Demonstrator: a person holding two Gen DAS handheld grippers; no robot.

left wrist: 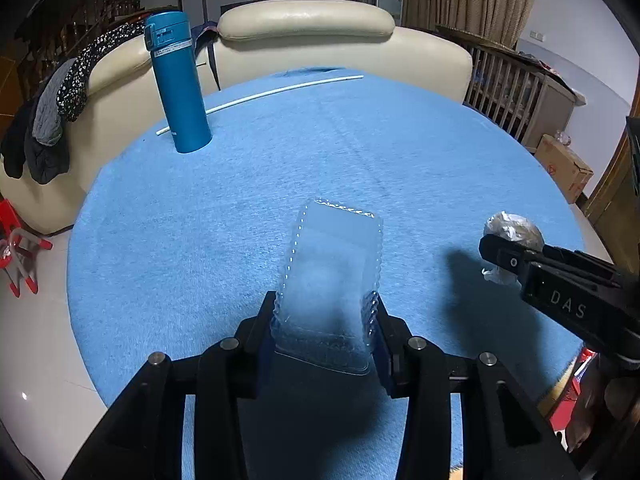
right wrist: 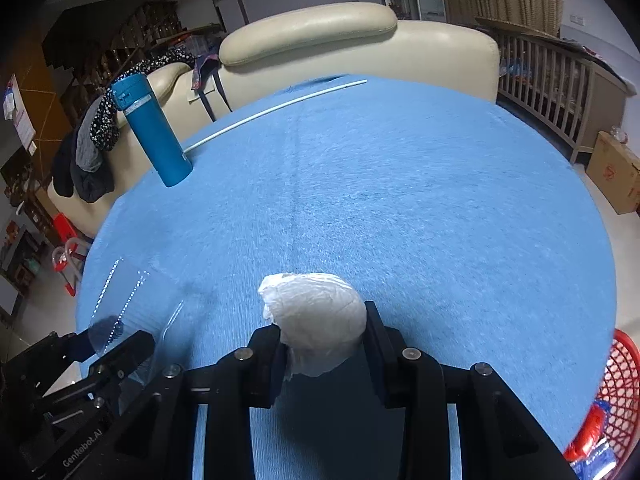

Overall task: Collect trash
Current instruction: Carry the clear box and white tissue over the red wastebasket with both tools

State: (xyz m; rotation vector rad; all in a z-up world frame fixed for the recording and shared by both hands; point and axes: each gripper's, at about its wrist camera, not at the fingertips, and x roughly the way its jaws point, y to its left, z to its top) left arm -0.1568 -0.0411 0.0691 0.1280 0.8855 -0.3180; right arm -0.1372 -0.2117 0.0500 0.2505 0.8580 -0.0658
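Observation:
My left gripper (left wrist: pixel 326 312) is shut on a clear plastic clamshell box (left wrist: pixel 334 268), held above the blue table cloth (left wrist: pixel 280 168). My right gripper (right wrist: pixel 322 330) is shut on a crumpled white paper wad (right wrist: pixel 316 312). The wad also shows in the left wrist view (left wrist: pixel 514 230) at the right, in the right gripper (left wrist: pixel 500 252). The clear box (right wrist: pixel 128 304) and the left gripper (right wrist: pixel 116 344) show at the lower left of the right wrist view. A red mesh basket (right wrist: pixel 622 396) with wrappers inside stands off the table's right edge.
A tall blue thermos bottle (left wrist: pixel 178 84) stands at the far left of the table. A thin white rod (left wrist: pixel 260 98) lies along the far edge. A cream sofa (left wrist: pixel 340 48) is behind the table, a cardboard box (left wrist: pixel 564 166) on the floor at right.

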